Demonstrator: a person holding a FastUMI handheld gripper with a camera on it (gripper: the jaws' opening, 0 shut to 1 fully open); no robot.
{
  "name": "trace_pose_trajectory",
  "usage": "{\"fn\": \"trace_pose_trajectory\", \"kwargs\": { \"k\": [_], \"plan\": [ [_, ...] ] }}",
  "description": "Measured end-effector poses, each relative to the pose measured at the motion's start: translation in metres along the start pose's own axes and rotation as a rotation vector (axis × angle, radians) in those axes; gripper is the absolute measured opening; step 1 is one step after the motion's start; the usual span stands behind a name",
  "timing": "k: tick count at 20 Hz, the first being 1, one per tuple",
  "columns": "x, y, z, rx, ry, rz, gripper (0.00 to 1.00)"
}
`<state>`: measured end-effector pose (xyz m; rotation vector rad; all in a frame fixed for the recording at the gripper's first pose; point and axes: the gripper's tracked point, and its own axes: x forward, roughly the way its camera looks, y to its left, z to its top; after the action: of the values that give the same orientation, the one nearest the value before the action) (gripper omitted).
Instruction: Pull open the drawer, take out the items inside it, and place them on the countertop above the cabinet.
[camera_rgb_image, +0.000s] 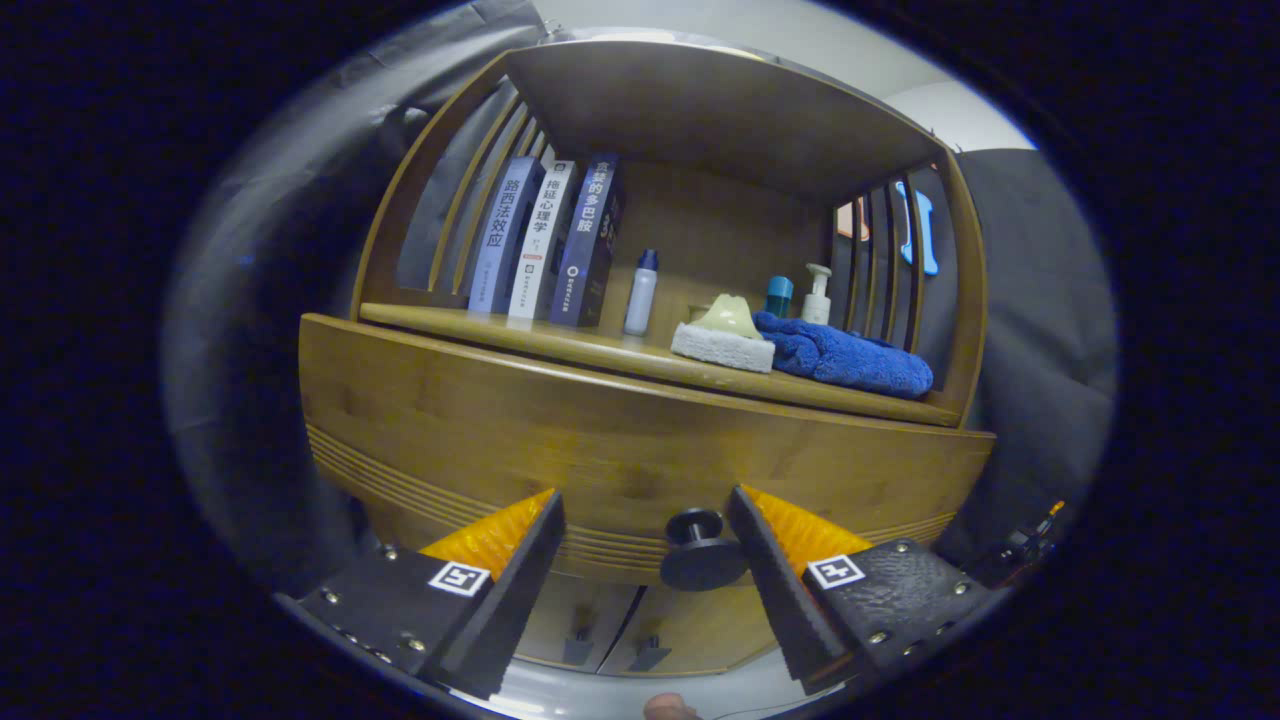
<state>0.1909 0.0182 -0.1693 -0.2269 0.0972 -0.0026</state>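
A wooden cabinet fills the scene ahead. Its drawer front (560, 430) is closed and carries a dark round knob (700, 550). My gripper (645, 505) is open, and the knob sits between the fingers, nearer the right fingertip (745, 505) than the left fingertip (545, 510). Neither finger touches the knob. The countertop (600, 350) runs above the drawer. What the drawer holds is hidden.
On the countertop stand three books (545, 245), a small white bottle (641, 290), a white sponge with a pale lump (725, 335), a folded blue towel (850, 360), a teal container (779, 296) and a pump bottle (817, 293). Two lower doors with small handles (610, 650) sit under the drawer.
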Motion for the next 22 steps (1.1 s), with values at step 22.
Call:
{"fn": "trace_pose_trajectory", "kwargs": {
  "k": [22],
  "plan": [
    [0.023,0.001,0.003,0.013,0.157,0.007,1.0]
  ]
}}
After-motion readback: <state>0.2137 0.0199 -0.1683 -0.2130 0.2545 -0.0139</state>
